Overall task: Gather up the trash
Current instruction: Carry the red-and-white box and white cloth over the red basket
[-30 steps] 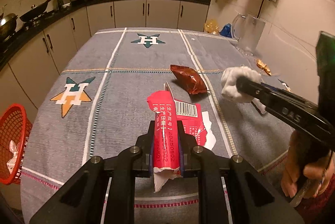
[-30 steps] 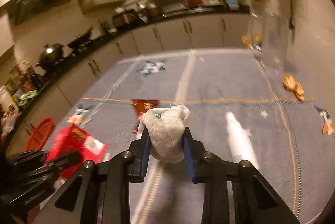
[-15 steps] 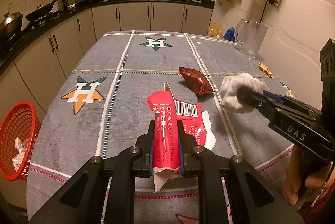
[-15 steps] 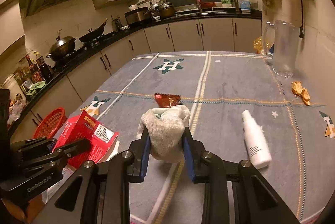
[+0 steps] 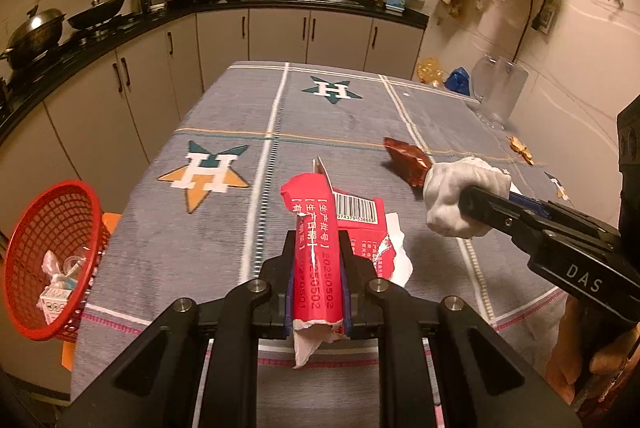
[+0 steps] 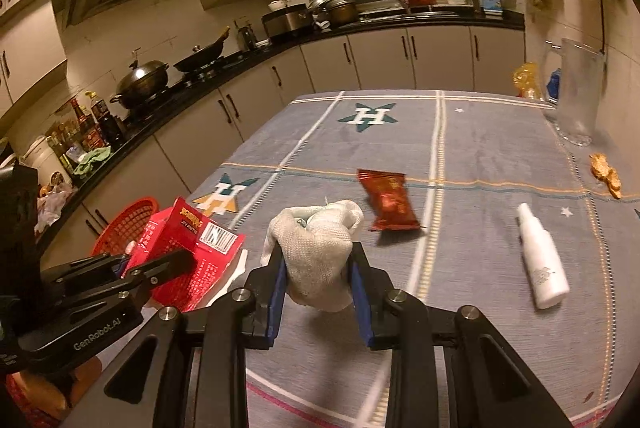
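1. The left gripper (image 5: 318,260) is clenching a flattened red carton (image 5: 316,228), which is hanging above the near edge of the table (image 5: 224,240) with its torn white lining showing below the pads.
2. The right gripper (image 6: 318,288) is squeezing a crumpled white cloth wad (image 6: 314,252), also lifted clear of the tablecloth, just to the right of the carton.
3. Beside the table's left edge, a red mesh basket (image 5: 36,228) is sitting lower than the tabletop and is already holding a few scraps, so some collecting looks done.
4. Both held pieces are, by my reading, waiting to be carried over to that basket and dropped.
5. Farther out, a dark red snack wrapper (image 6: 388,200) is lying on the cloth, and a white spray bottle (image 6: 542,264) is lying on its side well to the right; whether the bottle counts as trash I cannot tell.
6. Near the far right edge, golden scraps (image 6: 606,174) are lying close to a glass pitcher (image 6: 576,92), apparently left to gather.
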Demonstrator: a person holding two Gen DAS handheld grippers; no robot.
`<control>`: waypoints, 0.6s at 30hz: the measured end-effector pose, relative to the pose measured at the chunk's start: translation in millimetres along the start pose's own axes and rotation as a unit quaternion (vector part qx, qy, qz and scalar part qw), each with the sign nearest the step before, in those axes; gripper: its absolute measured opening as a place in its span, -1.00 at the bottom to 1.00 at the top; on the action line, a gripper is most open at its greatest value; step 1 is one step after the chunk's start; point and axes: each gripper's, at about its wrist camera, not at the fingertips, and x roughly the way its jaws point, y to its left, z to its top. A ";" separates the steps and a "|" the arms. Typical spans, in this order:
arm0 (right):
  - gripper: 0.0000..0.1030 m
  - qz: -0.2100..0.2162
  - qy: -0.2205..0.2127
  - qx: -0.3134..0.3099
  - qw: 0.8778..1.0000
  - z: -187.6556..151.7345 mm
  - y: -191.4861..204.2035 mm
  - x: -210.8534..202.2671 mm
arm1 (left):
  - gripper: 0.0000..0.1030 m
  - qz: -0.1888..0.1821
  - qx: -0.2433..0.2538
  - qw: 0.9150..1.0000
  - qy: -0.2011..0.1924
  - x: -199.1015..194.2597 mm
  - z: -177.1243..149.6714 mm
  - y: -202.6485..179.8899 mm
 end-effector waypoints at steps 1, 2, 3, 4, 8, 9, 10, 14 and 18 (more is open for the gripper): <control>-0.37 0.005 0.001 -0.001 1.000 1.5 4.9 1.8 | -0.69 0.003 -0.003 1.000 -0.001 -1.9 -0.2 5.1; -0.37 0.009 0.002 -0.002 1.000 2.8 7.7 3.0 | -0.68 0.004 -0.006 1.000 -0.003 -3.5 -0.6 9.4; -0.37 0.014 0.003 -0.004 1.000 3.7 12.3 4.2 | -0.68 0.006 -0.010 1.000 -0.005 -5.8 -0.6 15.7; -0.37 0.021 0.005 -0.006 1.000 5.1 18.6 6.5 | -0.68 0.008 -0.013 1.000 -0.006 -7.5 -1.0 20.2; -0.36 0.037 0.014 -0.019 0.999 8.8 40.9 17.4 | -0.68 0.018 -0.032 0.999 -0.013 -15.1 -1.2 45.8; -0.36 0.043 0.018 -0.022 0.999 9.9 47.4 21.1 | -0.68 0.021 -0.037 0.999 -0.014 -17.0 -1.6 53.3; -0.36 0.047 0.021 -0.026 0.998 11.2 54.0 24.9 | -0.68 0.023 -0.040 0.999 -0.014 -18.8 -2.0 58.9; -0.36 0.064 0.032 -0.038 0.997 15.4 79.6 38.0 | -0.68 0.040 -0.062 0.997 -0.023 -29.6 -3.8 92.8; -0.36 0.085 0.047 -0.051 0.994 17.8 107.0 51.8 | -0.68 0.059 -0.089 0.994 -0.034 -43.2 -5.8 133.3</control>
